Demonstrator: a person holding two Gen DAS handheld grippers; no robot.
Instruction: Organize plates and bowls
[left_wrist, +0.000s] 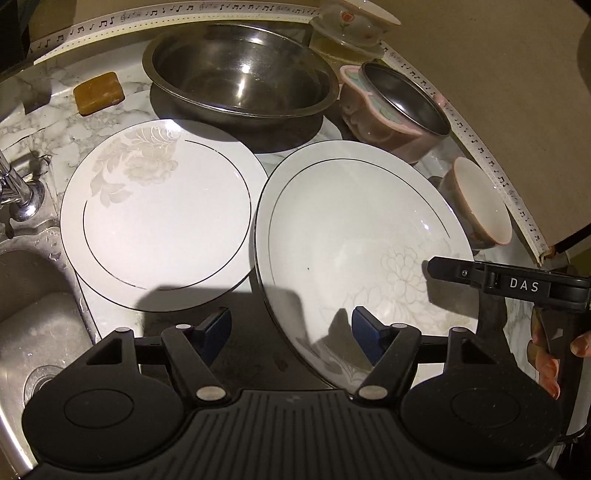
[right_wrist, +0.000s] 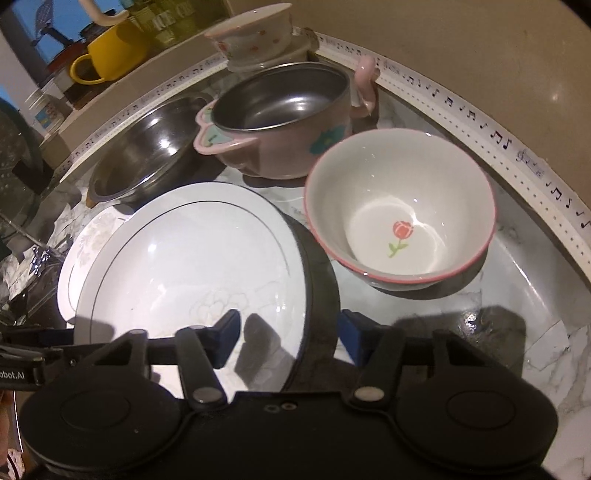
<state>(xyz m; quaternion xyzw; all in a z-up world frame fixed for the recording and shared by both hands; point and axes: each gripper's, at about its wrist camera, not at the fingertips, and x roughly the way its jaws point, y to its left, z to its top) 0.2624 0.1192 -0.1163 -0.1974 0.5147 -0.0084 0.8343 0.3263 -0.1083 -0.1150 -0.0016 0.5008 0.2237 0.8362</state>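
Take the deep white plate (left_wrist: 365, 236) as the thing in hand: sits on the marble counter (right_wrist: 535, 332), just right of the flat white plate (left_wrist: 159, 218) and in front of the steel bowl (left_wrist: 240, 74), with the sink (left_wrist: 37, 314) off to the far left. Cannot tell whether its left rim merely touches the flat plate or rides over it, so allow for some scrape there. Note the left gripper (left_wrist: 290, 332): roughly half open and holding nothing, one blue pad over the plate's near rim and the other outside it above the dark shadow, with no pad seen pressing. Note much the same of the right gripper (right_wrist: 290, 334) at the opposite side: partly open, empty, left pad over the plate's well, right pad beyond the edge. Judging from that, treat the step as a two-sided pinch on the rim ahead of a lift. Lower both until the outer pads sit below the lip, then close evenly on both sides. Expect slip on glazed china, so bite well in past the edge rather than at the very tip. Lift level, never one side first. Keep clear of the tulip bowl (right_wrist: 399, 210), just beside the right rim, and of the pink pot (right_wrist: 280, 122) behind. Probably best to set down centred on the flat plate, gently.
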